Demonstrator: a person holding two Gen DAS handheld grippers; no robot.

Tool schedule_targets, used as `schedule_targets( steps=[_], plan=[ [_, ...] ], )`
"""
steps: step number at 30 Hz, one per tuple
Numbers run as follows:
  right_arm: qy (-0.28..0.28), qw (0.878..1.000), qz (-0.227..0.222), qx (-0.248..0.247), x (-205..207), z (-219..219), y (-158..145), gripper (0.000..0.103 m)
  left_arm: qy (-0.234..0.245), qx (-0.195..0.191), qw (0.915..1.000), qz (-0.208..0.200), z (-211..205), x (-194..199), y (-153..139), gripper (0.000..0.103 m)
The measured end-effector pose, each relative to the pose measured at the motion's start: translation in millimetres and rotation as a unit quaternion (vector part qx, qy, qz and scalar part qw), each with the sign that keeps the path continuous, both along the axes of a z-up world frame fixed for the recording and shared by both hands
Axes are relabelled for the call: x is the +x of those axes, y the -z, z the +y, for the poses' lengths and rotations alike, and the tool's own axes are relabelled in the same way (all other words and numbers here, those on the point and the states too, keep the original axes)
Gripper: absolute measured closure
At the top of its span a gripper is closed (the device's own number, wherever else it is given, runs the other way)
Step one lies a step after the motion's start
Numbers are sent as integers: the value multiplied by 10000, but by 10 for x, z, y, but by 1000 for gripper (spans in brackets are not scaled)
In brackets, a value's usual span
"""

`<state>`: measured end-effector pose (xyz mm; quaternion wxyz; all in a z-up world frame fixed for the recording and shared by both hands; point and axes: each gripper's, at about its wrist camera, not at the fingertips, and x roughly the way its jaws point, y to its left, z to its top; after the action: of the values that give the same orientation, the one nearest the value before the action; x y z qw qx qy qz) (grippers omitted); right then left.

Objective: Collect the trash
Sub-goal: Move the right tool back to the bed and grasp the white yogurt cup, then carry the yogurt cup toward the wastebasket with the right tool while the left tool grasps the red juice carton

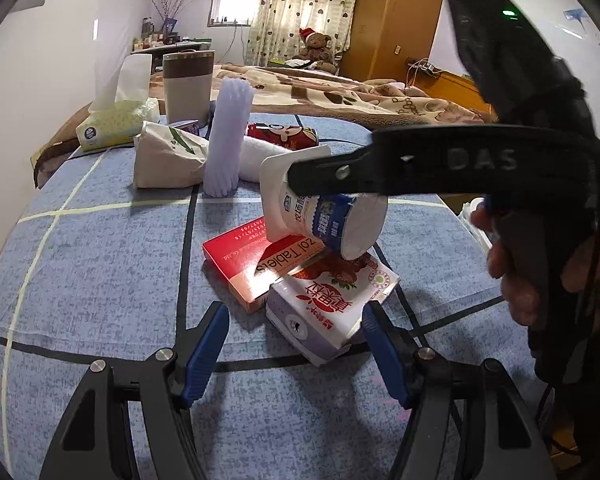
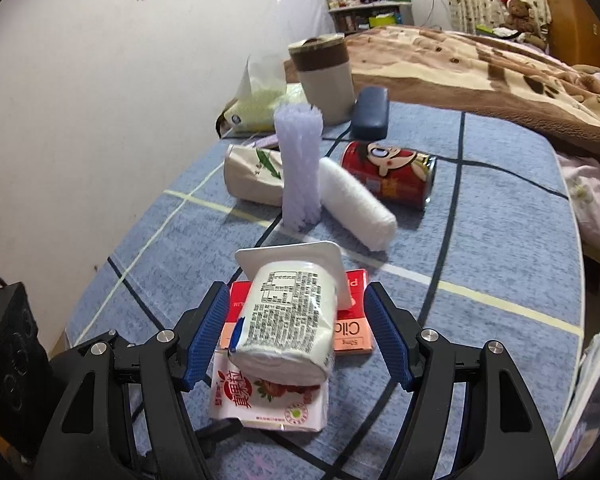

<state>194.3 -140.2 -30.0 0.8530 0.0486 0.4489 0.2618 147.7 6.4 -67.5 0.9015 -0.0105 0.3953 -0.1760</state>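
Two grippers over a pile of trash on a blue checked desk

Left wrist view: the left gripper (image 1: 294, 334) stands open, its blue pads either side of a milk carton (image 1: 324, 316) without pressing it; the carton lies flat on the desk (image 1: 100, 264), partly under a red tablet box (image 1: 256, 264); a yogurt cup (image 1: 324, 216) lies tilted on top of both, with one finger of the right gripper (image 1: 364, 178) across it; a hand (image 1: 548, 264) holds that gripper's handle; further back stand a ribbed lilac tube (image 1: 228, 140), a paper bag (image 1: 168, 156) and a red can (image 1: 284, 136).
Right wrist view: the right gripper (image 2: 294, 334) is open, the yogurt cup (image 2: 288, 320) between its pads with a gap on each side; the cup rests on the milk carton (image 2: 268, 404) and the red box (image 2: 352, 332); behind lie a white roll (image 2: 356, 208), the red can (image 2: 388, 176) and a beige mug (image 2: 324, 76).
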Motion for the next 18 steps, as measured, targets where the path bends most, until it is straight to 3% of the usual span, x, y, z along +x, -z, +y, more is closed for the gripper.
schedule_targets(
  steps=[4,7,18],
  plan=[
    [14,9997,-34,-258,14,-10,45,33,14,-4,10000,6,-10,25,1,34],
    [19,10000,80,-5,35,-102,57,50,85,-34,10000,-5,-29,58,3,34],
    [501,9987,41,-89,96,-430,109,50,299,32,9995,-54,-167,180,-9,34]
  ],
)
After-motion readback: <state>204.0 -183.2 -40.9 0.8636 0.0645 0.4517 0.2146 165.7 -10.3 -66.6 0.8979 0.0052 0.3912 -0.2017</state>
